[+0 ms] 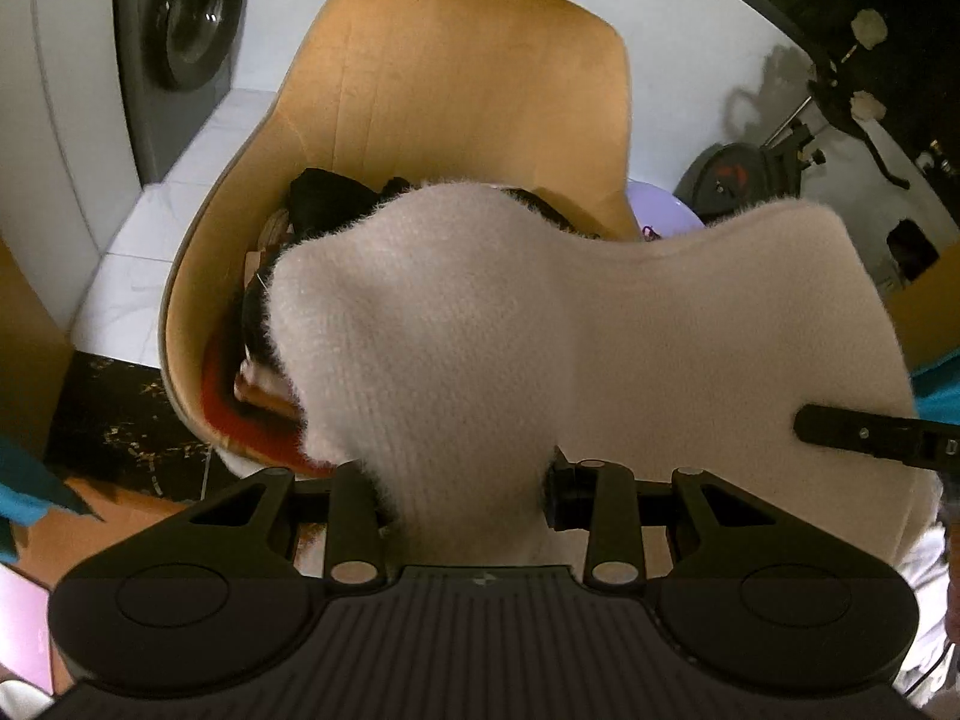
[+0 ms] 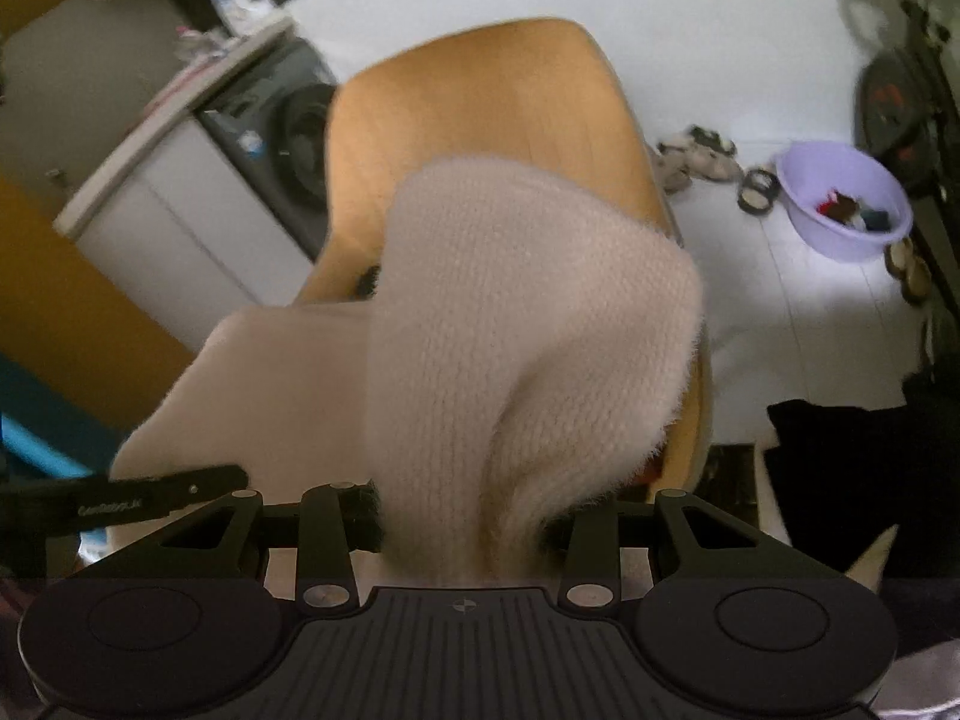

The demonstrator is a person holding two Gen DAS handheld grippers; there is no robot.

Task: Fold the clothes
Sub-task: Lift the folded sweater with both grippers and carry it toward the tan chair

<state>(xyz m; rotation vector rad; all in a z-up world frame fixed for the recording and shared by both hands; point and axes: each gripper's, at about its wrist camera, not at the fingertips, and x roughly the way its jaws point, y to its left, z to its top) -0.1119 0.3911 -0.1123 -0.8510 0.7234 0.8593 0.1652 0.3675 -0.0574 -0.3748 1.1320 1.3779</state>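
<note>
**A:** Above the tan moulded shell chair [image 1: 480, 78], you've got the fuzzy cream-white knitted garment [image 1: 456, 324] lifted clear, held between both tools. Your left gripper [image 1: 465, 480] is clenched on a bunched section of it; the fabric funnels down into the jaws and fans out above them.

**B:** And the right one?

**A:** Your right gripper [image 2: 465, 510] is clamped on the same knitted garment [image 2: 528, 312]. Cloth narrows into a twisted neck between the fingers. In the left view you can see one black finger [image 1: 864, 432] of the right tool pressed against the fabric at the right edge.

**B:** How does the cloth look?

**A:** Ribbed knit, fine fuzz standing off every edge, pale pinkish cream. It drapes in two rounded lobes in the left view, one towards the chair, one out to the right. In the right view it folds over itself in a thick hump, with a smoother flat panel hanging to the left. Can't tell which part of the garment you're gripping.

**B:** What's under it?

**A:** Chair seat holds a pile of dark and red clothes [image 1: 270, 372], partly hidden by the knit. Behind it, a grey front-loading washing machine [image 1: 180, 42] on a white tiled floor [image 2: 780, 312]. A lilac plastic basin [image 2: 840, 204] with small items sits on the floor to the right, shoes near it.
</note>
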